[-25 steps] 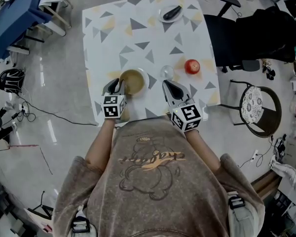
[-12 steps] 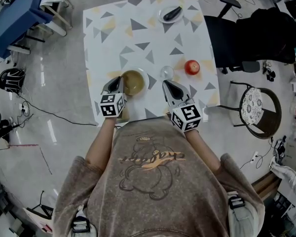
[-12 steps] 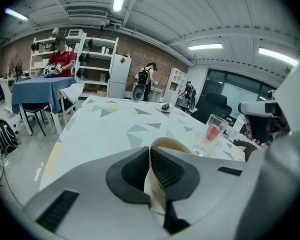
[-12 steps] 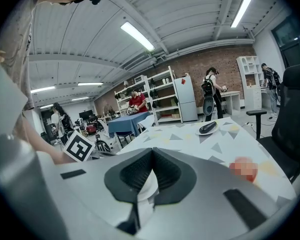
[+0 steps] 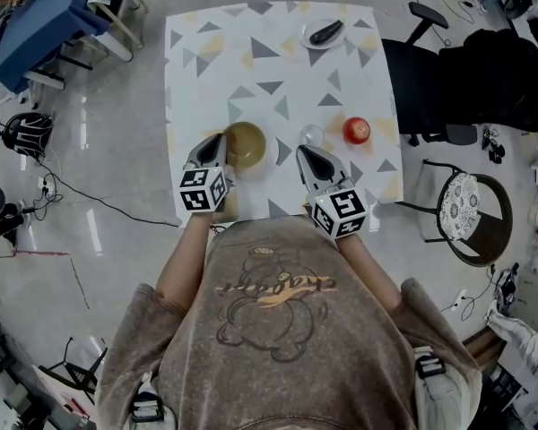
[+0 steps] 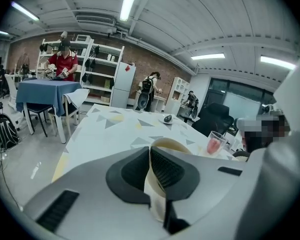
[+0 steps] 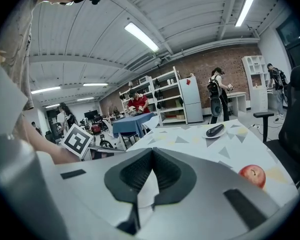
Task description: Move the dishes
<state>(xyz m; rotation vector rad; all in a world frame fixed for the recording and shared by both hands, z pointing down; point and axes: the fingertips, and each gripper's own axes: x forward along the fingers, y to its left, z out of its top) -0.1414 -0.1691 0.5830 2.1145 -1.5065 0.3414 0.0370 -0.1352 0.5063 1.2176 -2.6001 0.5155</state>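
An olive-brown bowl (image 5: 245, 143) rests over a white plate (image 5: 271, 152) near the table's front edge. My left gripper (image 5: 217, 141) is at the bowl's left side, shut on its rim. In the left gripper view the bowl's cream rim (image 6: 172, 145) is pinched between the dark pads of that gripper (image 6: 151, 151). My right gripper (image 5: 305, 153) hovers just in front of a clear glass (image 5: 311, 134), its jaws together with nothing held. The right gripper view shows this gripper (image 7: 151, 154) shut over the tablecloth.
A red apple (image 5: 356, 130) lies right of the glass. A small plate with a dark eggplant (image 5: 324, 33) sits at the table's (image 5: 215, 70) far right corner. A black office chair (image 5: 430, 70) and a round stool (image 5: 471, 209) stand right of the table.
My left gripper has edged forward onto the bowl's rim, and the bowl now hides most of the white plate. The right gripper has barely moved. The head view has shifted slightly.
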